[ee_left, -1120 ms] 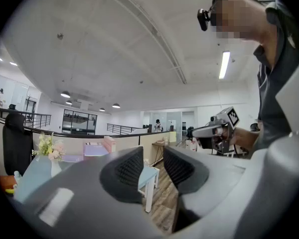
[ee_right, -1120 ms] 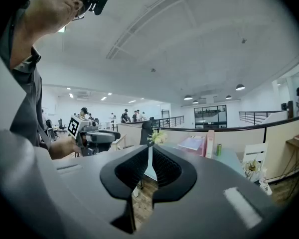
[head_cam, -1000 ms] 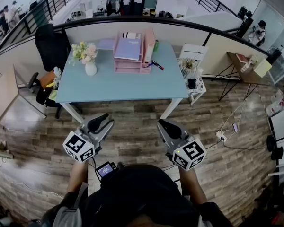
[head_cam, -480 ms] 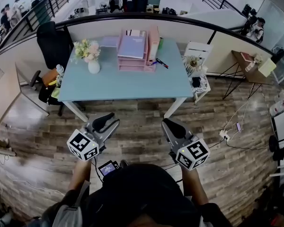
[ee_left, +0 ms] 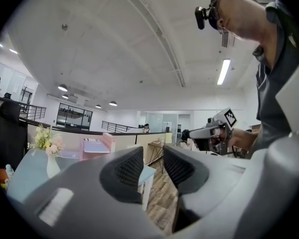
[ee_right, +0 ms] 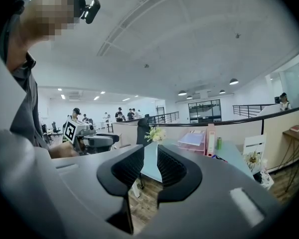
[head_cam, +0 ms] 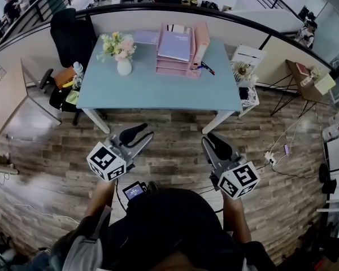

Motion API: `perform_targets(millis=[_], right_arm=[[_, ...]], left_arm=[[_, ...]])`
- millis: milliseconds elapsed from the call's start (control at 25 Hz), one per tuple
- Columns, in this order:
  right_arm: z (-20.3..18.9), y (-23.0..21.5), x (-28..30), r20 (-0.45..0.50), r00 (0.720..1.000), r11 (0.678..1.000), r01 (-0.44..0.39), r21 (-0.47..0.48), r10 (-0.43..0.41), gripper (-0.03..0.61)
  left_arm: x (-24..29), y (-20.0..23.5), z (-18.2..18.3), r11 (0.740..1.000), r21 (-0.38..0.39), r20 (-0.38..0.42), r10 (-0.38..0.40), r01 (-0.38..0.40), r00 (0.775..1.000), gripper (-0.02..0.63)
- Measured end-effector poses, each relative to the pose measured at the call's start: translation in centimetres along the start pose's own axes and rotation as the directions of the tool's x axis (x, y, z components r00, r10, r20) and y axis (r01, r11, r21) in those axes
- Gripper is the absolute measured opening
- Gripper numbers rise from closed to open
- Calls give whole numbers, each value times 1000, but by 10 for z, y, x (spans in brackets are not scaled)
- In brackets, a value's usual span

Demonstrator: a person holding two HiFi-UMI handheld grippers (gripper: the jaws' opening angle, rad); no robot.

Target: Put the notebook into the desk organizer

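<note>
Grippers at the ready in an open-plan office: a person stands on the wood floor (head_cam: 175, 151) facing a pale blue desk (head_cam: 158, 95), one handheld tool in each fist, both short of the desk's near edge and well apart from everything on it. The left gripper (head_cam: 141, 134) has its jaws parted with nothing between them. The right gripper (head_cam: 213, 140) has just been opening; its jaws show a narrow gap, also with nothing in it. The lavender notebook (head_cam: 175, 45) lies flat on the top tray of the pink desk organizer (head_cam: 172, 70), which sits at the far edge of the desk. A pink binder (head_cam: 201, 38) stands upright against the organizer's right side, with a pen (head_cam: 207, 69) just beside it. A white vase (head_cam: 124, 67) of flowers stands to the left, and a black chair (head_cam: 70, 30) waits at the desk's far left corner.
</note>
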State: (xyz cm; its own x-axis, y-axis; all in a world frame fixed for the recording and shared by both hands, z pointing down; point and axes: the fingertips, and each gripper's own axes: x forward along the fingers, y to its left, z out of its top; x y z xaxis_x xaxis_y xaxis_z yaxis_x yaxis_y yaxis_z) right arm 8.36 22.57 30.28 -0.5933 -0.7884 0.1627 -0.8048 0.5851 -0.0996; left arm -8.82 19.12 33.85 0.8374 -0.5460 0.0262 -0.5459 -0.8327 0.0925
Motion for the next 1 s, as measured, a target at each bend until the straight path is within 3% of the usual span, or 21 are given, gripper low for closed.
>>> perform_targets(millis=[480,1000], right_arm=[[5,3,31,-37,999,999,-34,-11,33,63],[3,-78,47,15,982,981,-188,35,188,63]], left_arm=[[-7,20,-9,999,-35,6,33,-33,999,179],[56,8,2,988,7,-43,154,-154,987,179]])
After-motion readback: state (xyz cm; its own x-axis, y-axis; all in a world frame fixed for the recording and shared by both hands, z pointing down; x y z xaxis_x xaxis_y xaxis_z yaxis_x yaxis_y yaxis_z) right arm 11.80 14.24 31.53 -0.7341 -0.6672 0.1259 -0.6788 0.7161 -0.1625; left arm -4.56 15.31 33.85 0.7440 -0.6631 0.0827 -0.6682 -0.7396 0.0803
